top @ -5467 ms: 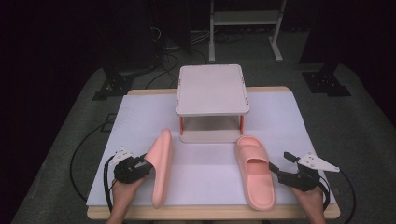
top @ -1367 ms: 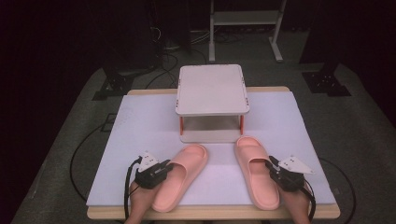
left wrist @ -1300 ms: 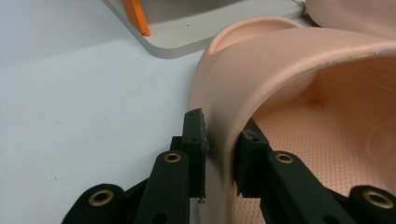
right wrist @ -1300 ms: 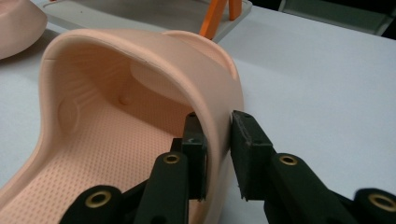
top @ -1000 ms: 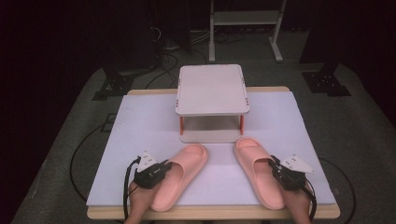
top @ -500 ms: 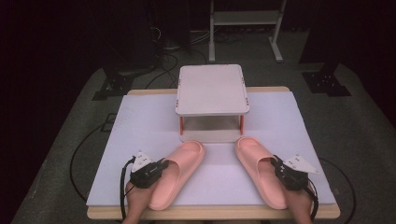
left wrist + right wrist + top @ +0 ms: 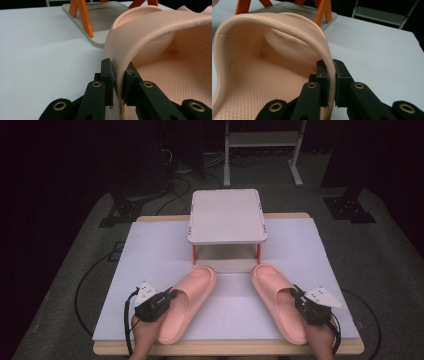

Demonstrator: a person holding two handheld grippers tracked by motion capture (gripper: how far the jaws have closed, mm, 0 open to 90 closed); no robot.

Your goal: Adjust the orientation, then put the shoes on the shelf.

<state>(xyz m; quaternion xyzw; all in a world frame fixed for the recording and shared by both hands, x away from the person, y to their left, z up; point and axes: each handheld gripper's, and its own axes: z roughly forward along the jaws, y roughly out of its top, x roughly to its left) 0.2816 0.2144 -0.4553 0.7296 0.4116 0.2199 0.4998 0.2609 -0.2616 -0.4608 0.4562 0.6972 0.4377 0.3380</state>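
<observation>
Both pink slide sandals are lying flat on the white table (image 7: 150, 250), toes pointing at the small two-tier shoe rack (image 7: 227, 217). The left gripper (image 7: 119, 85) is pinching the left sandal's (image 7: 187, 300) strap edge, and the right gripper (image 7: 331, 85) is clamping the right sandal's (image 7: 277, 297) strap.

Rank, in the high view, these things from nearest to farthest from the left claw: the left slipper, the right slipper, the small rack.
1. left slipper, clamped in the left claw.
2. small rack, ahead at the table's middle.
3. right slipper, across on the right side.
</observation>
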